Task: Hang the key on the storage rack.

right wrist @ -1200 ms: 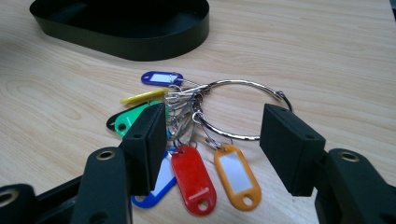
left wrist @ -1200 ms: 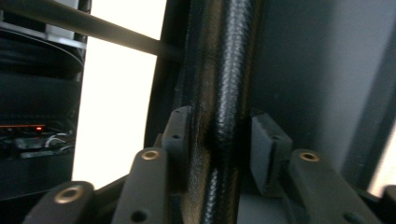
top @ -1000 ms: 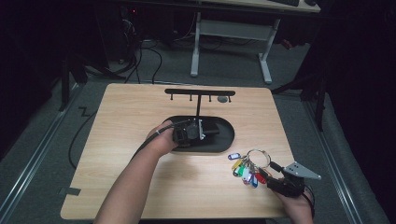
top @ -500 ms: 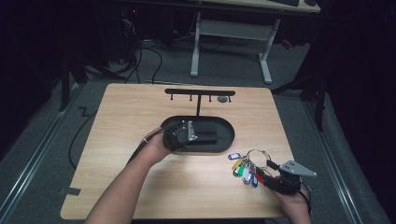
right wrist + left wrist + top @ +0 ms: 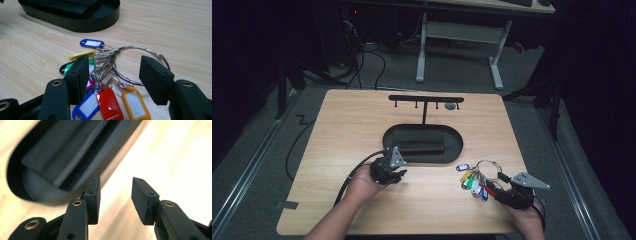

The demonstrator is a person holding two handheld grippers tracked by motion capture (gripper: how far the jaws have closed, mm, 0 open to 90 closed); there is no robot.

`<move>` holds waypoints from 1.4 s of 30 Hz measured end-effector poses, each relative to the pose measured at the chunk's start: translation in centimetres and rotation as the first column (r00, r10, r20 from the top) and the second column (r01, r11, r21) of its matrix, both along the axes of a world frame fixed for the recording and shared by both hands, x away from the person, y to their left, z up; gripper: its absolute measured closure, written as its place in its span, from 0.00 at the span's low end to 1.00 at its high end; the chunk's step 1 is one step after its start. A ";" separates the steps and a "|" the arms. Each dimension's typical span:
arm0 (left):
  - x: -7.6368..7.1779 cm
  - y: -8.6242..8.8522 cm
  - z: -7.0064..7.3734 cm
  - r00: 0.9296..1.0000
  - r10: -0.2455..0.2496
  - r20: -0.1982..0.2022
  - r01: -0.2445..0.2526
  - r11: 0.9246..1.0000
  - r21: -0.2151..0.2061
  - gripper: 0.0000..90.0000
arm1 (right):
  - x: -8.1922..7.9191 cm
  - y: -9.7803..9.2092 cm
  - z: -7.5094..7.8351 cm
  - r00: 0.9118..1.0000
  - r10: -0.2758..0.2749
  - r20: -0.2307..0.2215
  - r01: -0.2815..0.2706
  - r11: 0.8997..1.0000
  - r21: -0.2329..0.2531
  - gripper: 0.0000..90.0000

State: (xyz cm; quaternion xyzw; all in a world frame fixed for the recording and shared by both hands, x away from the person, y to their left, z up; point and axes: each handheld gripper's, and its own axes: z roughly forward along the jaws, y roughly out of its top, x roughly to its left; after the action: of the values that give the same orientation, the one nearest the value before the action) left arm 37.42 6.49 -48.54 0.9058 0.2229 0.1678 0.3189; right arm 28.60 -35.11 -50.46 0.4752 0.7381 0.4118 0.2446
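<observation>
A bunch of keys with coloured plastic tags (image 5: 474, 184) on a big metal ring (image 5: 485, 165) lies on the wooden table (image 5: 347, 130) at the front right. My right gripper (image 5: 497, 186) is low over it, open; in the right gripper view the tags (image 5: 108, 102) and the ring (image 5: 147, 51) lie between its spread jaws (image 5: 115, 63). A black oval tray (image 5: 459, 143) in the middle holds a black folded wallet (image 5: 422, 145). My left gripper (image 5: 396, 174) is open and empty just outside the tray's front left rim; the wallet (image 5: 65, 152) is ahead of it.
A black T-shaped hanger bar (image 5: 426, 99) with small hooks stands behind the tray. The left gripper's cable (image 5: 357, 167) trails over the table's front left. Desk legs and cables stand on the dark floor beyond the far edge.
My left gripper has drawn back from over the tray to the table in front of it, and the wallet stays in the tray. The right gripper has edged closer to the keys.
</observation>
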 end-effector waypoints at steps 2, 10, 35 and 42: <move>-0.9 0.6 -0.4 1.000 0.012 -0.019 -0.012 1.000 -0.020 0.66 | 0.0 0.0 0.0 1.000 0.000 0.001 0.000 1.000 -0.001 0.46; -3.7 3.6 -1.7 0.995 0.071 -0.067 -0.077 0.994 -0.081 0.62 | 0.0 -0.1 -0.1 1.000 0.002 -0.004 -0.002 1.000 -0.006 0.46; -7.4 9.7 -3.1 0.984 0.150 -0.101 -0.171 0.955 -0.244 0.49 | -0.1 -1.3 -0.7 0.995 -0.091 -0.032 0.089 0.994 -0.057 0.46; -7.4 9.5 -3.2 0.988 0.112 -0.105 -0.135 0.961 -0.240 0.48 | 1.2 -0.6 0.0 0.988 -0.118 -0.102 0.102 0.984 -0.147 0.47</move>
State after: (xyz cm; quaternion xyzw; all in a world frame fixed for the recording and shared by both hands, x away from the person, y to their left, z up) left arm 30.01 15.98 -51.75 0.8501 0.3123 0.1173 0.4075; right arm 29.76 -35.72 -50.51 0.5186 0.7504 0.3175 0.2590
